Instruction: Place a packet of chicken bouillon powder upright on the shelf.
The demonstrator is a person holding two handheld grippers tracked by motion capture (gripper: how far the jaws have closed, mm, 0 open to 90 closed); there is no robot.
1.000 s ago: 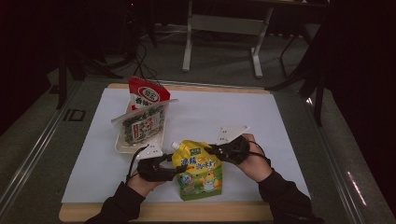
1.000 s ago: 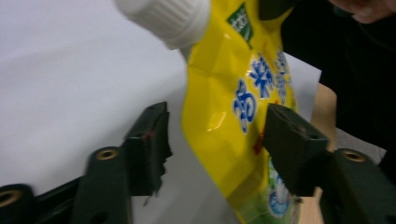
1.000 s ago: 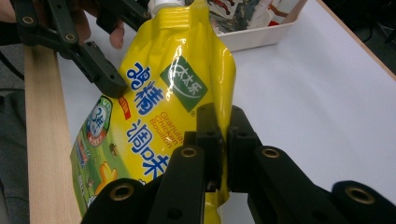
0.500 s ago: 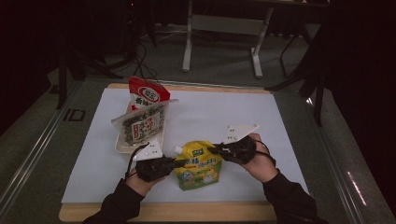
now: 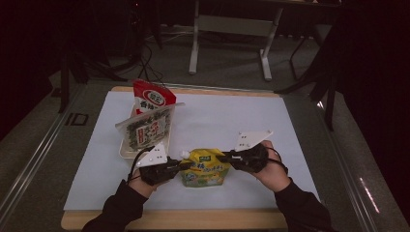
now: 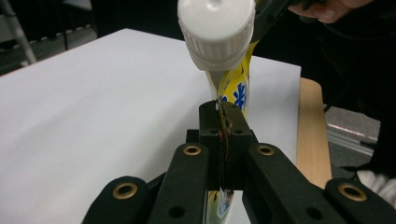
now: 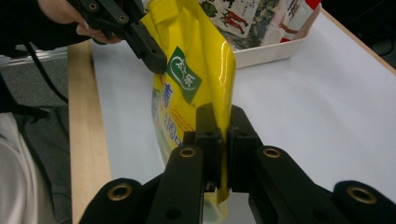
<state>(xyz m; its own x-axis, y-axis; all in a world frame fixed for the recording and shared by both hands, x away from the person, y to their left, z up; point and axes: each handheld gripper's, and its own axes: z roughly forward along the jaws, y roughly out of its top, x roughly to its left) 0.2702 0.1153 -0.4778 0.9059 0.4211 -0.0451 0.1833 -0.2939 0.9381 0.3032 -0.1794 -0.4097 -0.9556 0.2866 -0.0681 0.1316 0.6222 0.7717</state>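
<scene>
A yellow spouted pouch (image 5: 205,166) with a white screw cap (image 6: 215,30) hangs between my two grippers, just above the white sheet near the table's front edge. My left gripper (image 5: 183,165) is shut on the pouch's edge right below the spout (image 6: 220,114). My right gripper (image 5: 227,157) is shut on the opposite edge, and the yellow film is pinched between its pads (image 7: 220,121). In the right gripper view, the left gripper (image 7: 149,51) grips the pouch (image 7: 196,60) at its far side.
A white tray (image 5: 126,152) behind the left hand holds a green seaweed packet (image 5: 147,128) and a red snack bag (image 5: 153,99). The white sheet (image 5: 290,121) covers the wooden table, whose front edge (image 5: 193,220) lies close to the forearms.
The pouch looks shorter and flatter from above than a second ago, held between the two grippers. Both hands have barely shifted.
</scene>
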